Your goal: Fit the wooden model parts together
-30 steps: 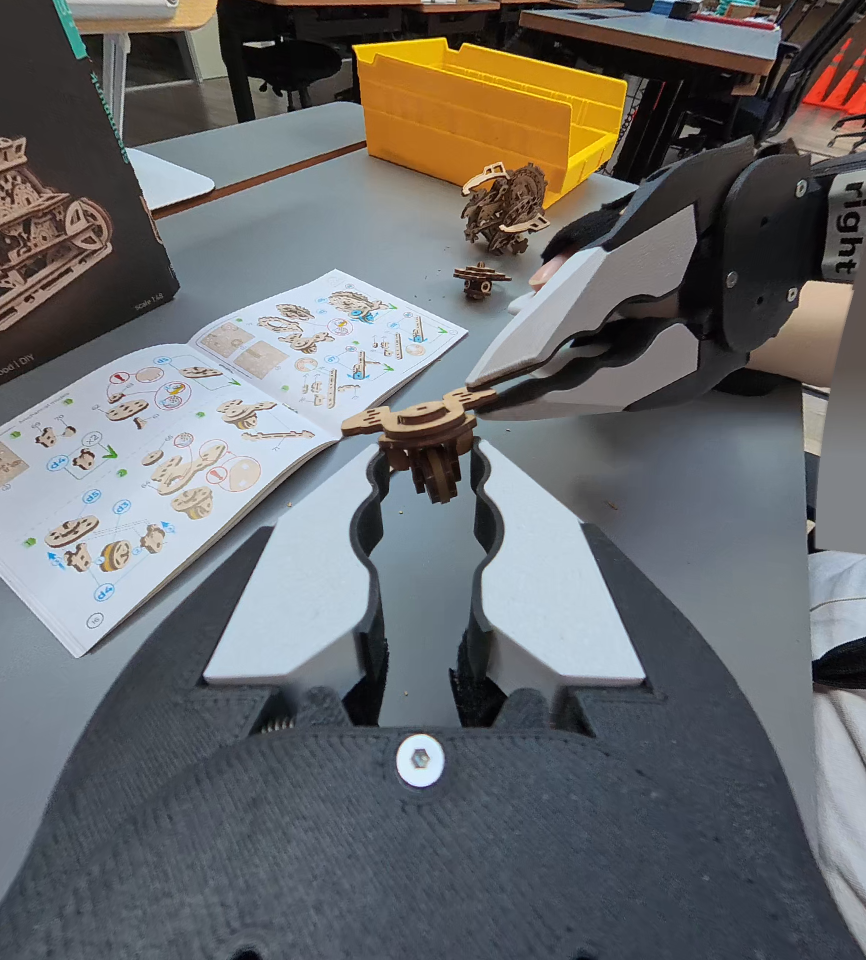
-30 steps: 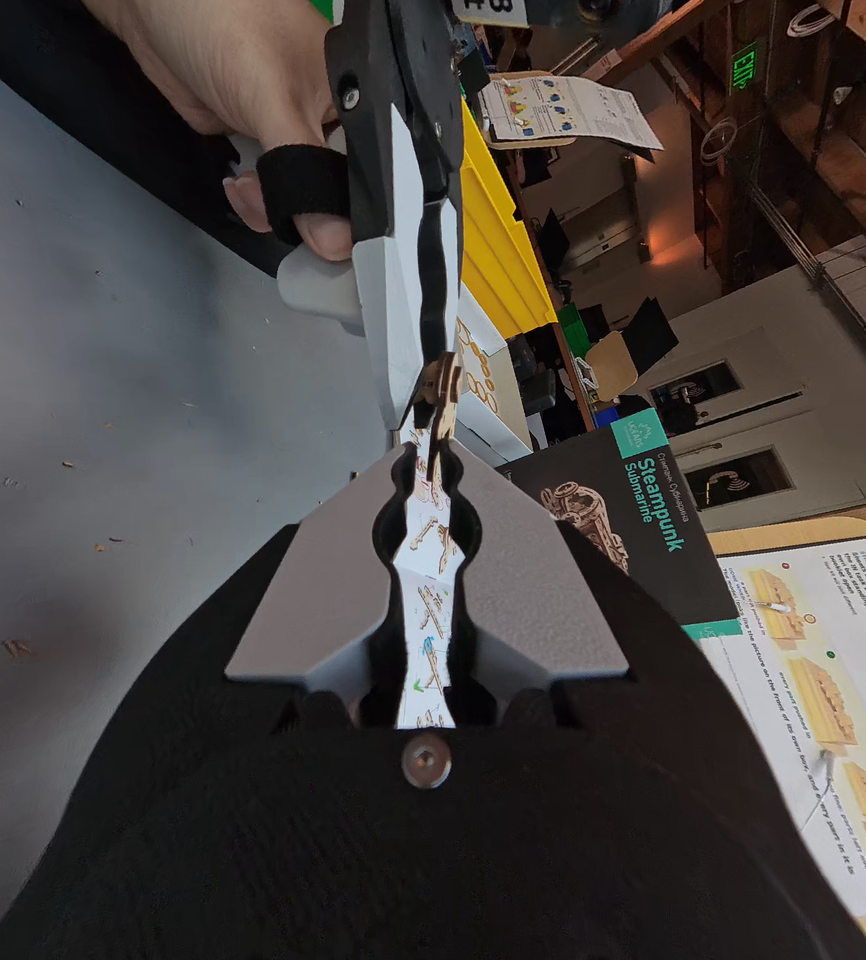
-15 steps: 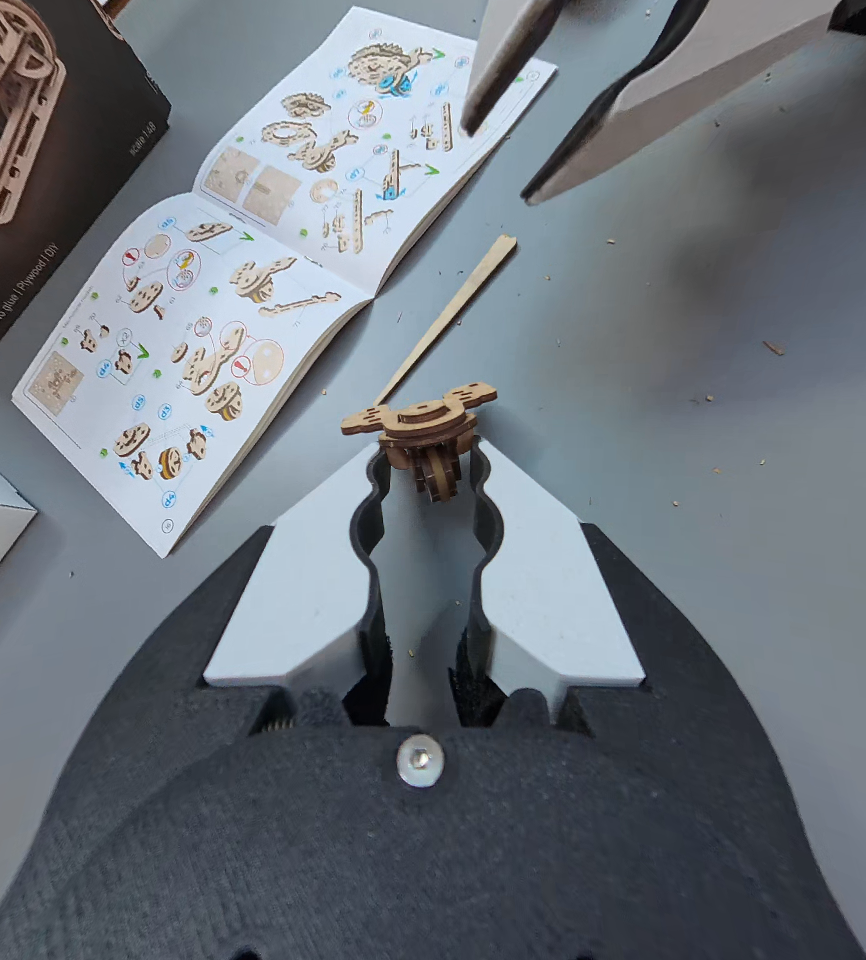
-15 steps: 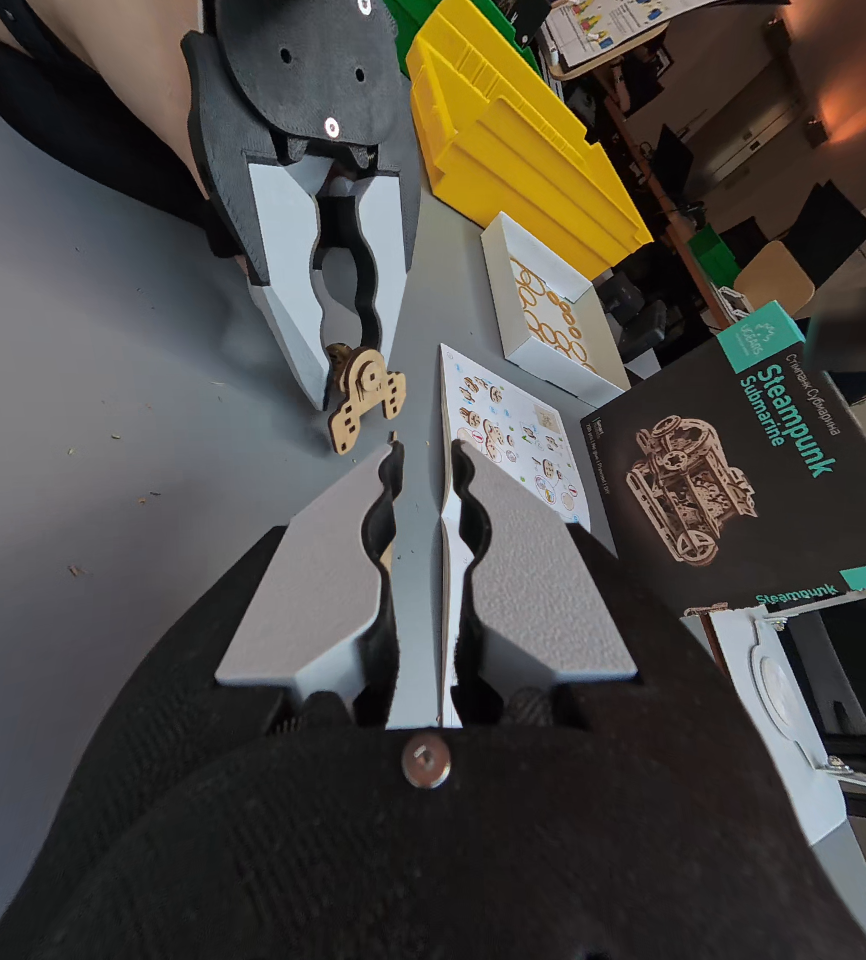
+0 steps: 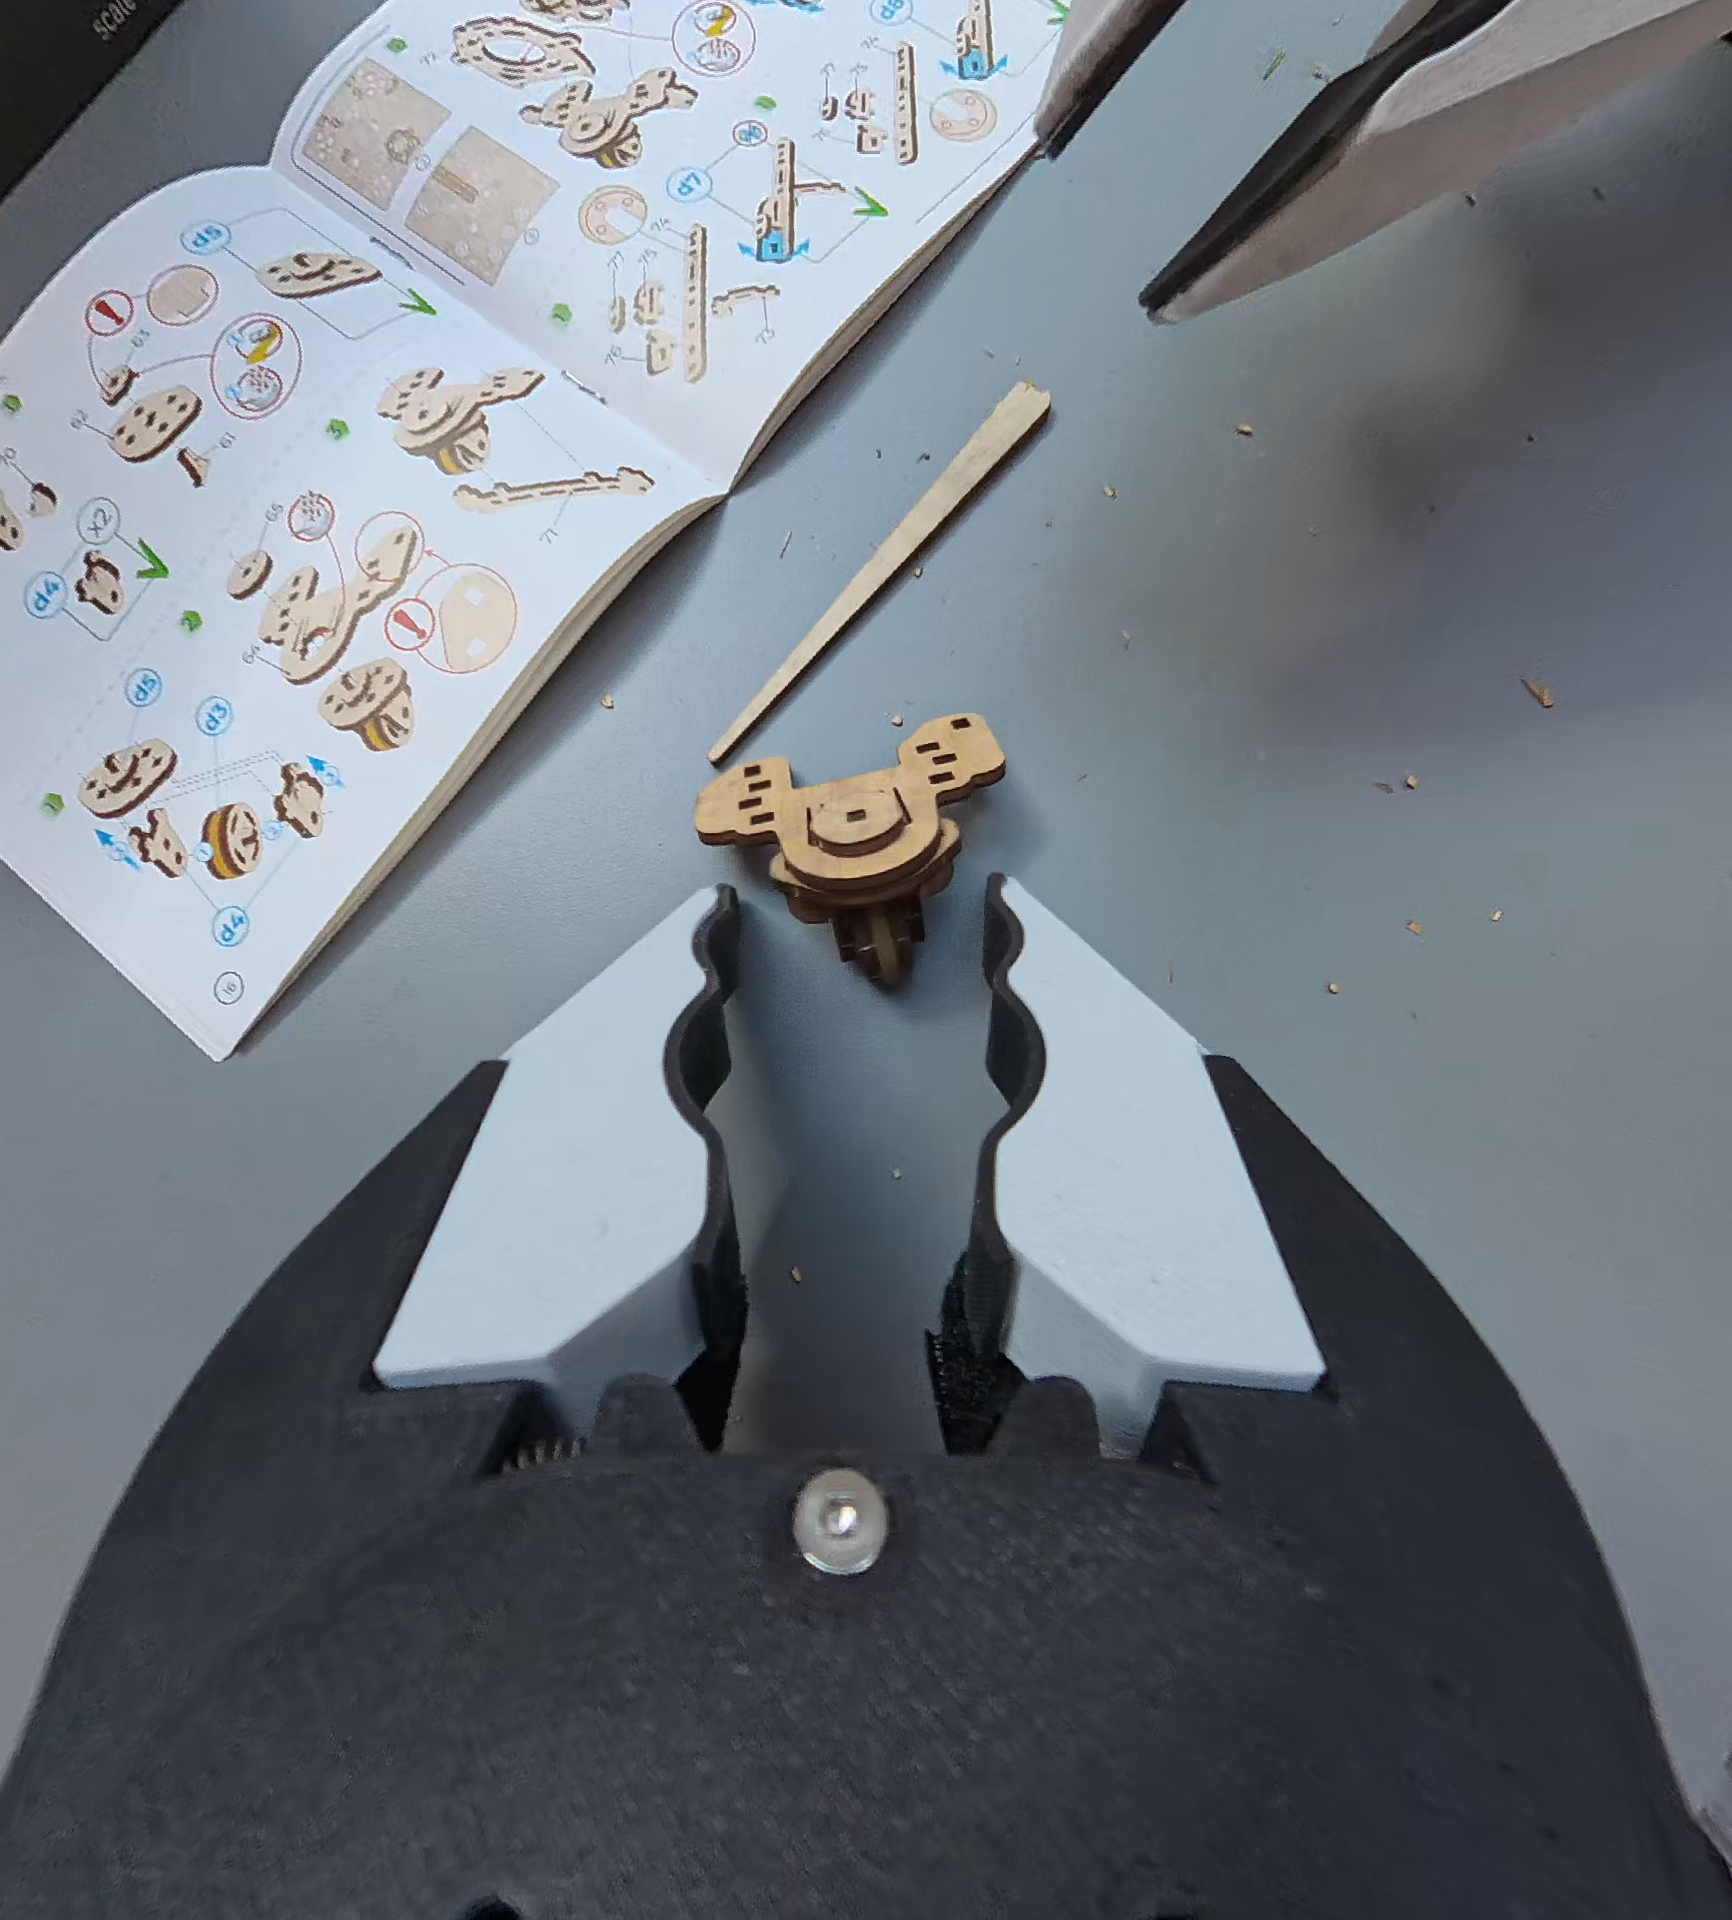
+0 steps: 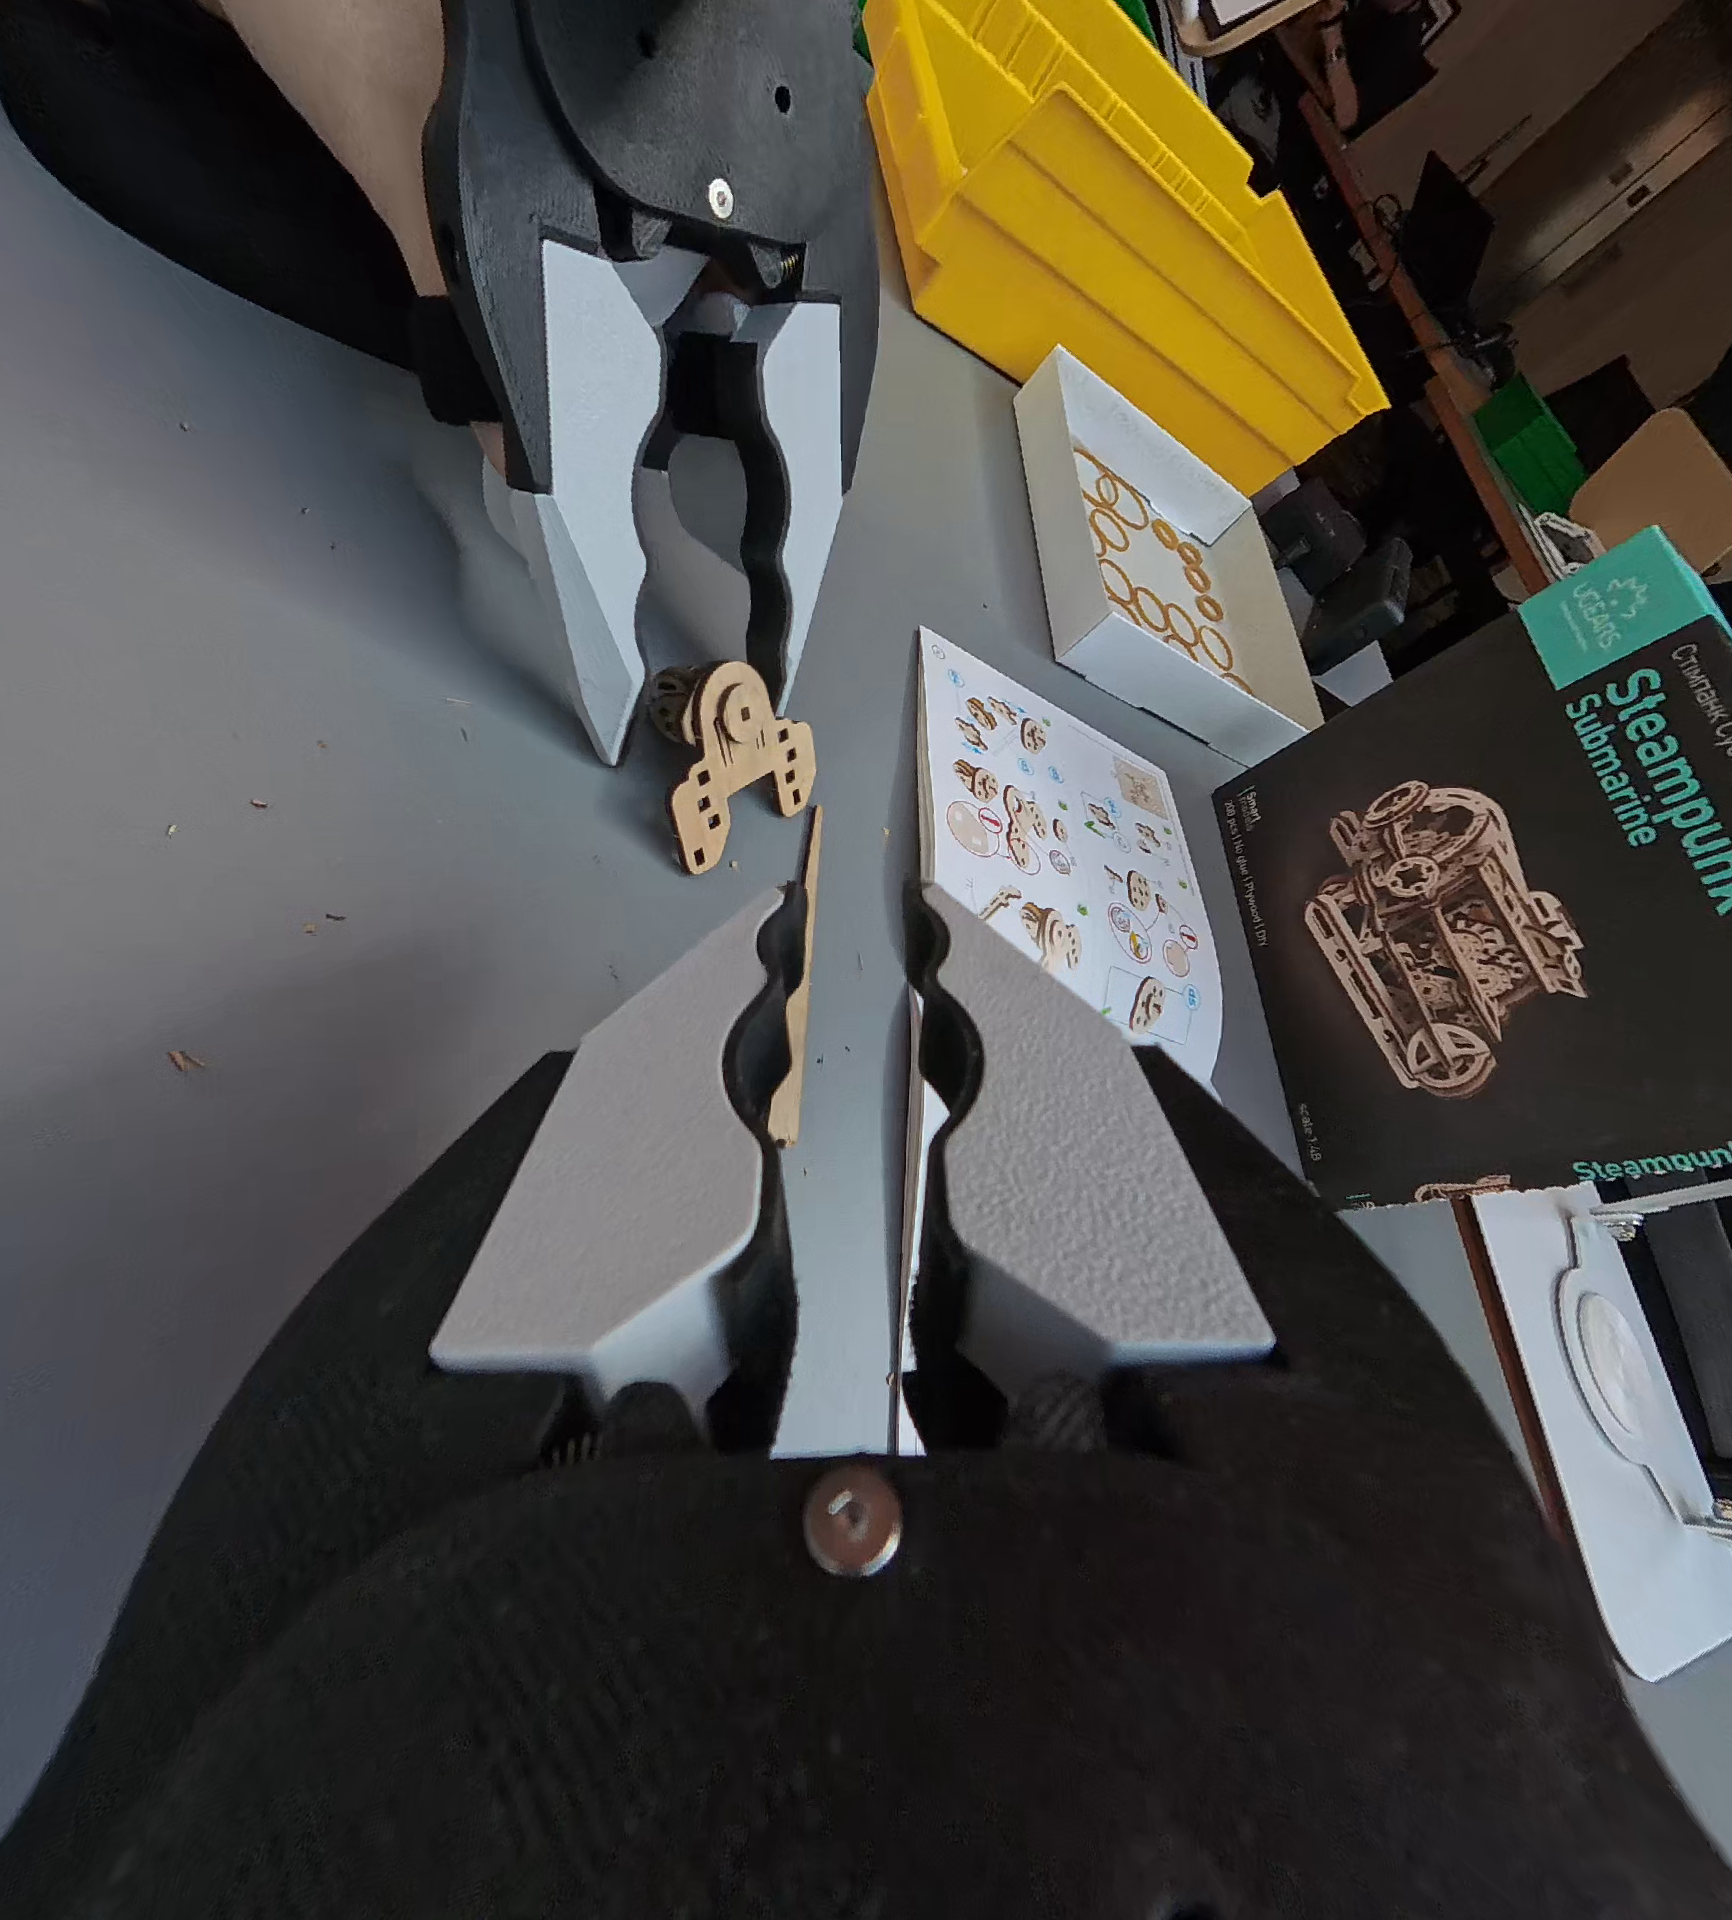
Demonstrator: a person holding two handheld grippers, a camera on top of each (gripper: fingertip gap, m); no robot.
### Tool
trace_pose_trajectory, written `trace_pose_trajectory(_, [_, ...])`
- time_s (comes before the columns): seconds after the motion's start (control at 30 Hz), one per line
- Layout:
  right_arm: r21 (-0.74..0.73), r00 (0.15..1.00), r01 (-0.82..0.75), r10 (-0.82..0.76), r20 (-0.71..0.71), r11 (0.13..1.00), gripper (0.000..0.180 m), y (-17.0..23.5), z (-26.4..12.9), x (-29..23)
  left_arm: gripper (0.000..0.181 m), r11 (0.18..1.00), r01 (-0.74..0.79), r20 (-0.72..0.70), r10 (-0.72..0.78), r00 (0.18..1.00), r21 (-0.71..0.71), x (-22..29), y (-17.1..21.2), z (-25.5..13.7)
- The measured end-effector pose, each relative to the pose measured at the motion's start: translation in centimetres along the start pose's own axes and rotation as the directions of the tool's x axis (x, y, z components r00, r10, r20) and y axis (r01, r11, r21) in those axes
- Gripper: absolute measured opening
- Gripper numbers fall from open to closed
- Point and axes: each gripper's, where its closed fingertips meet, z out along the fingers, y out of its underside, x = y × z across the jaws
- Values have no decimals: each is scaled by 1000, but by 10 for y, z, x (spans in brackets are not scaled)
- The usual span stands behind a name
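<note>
A small wooden assembly with two notched lobes lies on the grey table. My left gripper is open. Its fingertips stand on either side of the assembly's lower stub, with a gap on each side. A thin tapered wooden stick lies just beyond the assembly. My right gripper is open and empty, hovering over the stick. It faces the left gripper and the assembly. In the left wrist view the right gripper shows at the top right.
An open instruction booklet lies left of the parts. A black kit box, a white tray with a wooden ring sheet and yellow bins stand farther off. Wood crumbs dot the table. Tip to tip, the grippers are about 10 cm apart. From either gripper's tips it is about 6 cm to the thin tapered wooden stick.
The right gripper let go of the assembly's lobe, opened and drew back. The left gripper lowered the assembly to the table, then opened and released it.
</note>
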Motion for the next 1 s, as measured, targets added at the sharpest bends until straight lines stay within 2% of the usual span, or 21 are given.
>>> trace_pose_trajectory(0.03, [-6, 1000, -8, 8, 4, 1000, 18, 2, 0, 0, 48, 1000, 8, -12, -8, 1000, -3, 1, 1, -1])
trace_pose_trajectory(0.27, [-43, 997, -65, 67, 49, 997, 20, 18, 0, -2, 44, 997, 61, -159, -55, 986, 35, 0, -8, -27])
trace_pose_trajectory(0.33, [-53, 991, -109, 112, 67, 993, 19, 21, 1, -3, 42, 996, 35, -149, -23, 989, 82, -15, -21, -42])
trace_pose_trajectory(0.4, [-41, 978, -185, 188, 91, 982, 20, 22, 2, -3, 33, 981, -37, -78, 52, 996, 191, -41, -44, -60])
trace_pose_trajectory(0.5, [17, 954, -293, 291, 73, 956, 19, 19, 3, 7, 22, 900, -110, 139, 56, 989, 421, -95, -88, -98])
trace_pose_trajectory(0.63, [76, 925, -379, 377, 40, 922, 23, 19, 1, 22, 19, 764, -144, 178, 39, 983, 629, -106, -118, -128])
trace_pose_trajectory(0.77, [136, 919, -388, 393, -17, 912, 29, 16, -7, 40, 18, 667, -229, 306, 2, 952, 709, -110, -107, -124])
trace_pose_trajectory(0.87, [170, 903, -415, 428, -45, 894, 34, 17, -13, 52, 18, 622, -328, 401, 24, 916, 711, -108, -101, -119])
trace_pose_trajectory(0.93, [211, 898, -419, 437, -47, 883, 35, 14, -16, 56, 21, 638, -358, 421, 59, 905, 681, -108, -98, -111])
trace_pose_trajectory(1.0, [241, 895, -421, 444, -48, 874, 45, 11, -18, 58, 25, 658, -338, 403, 58, 913, 673, -108, -96, -106])
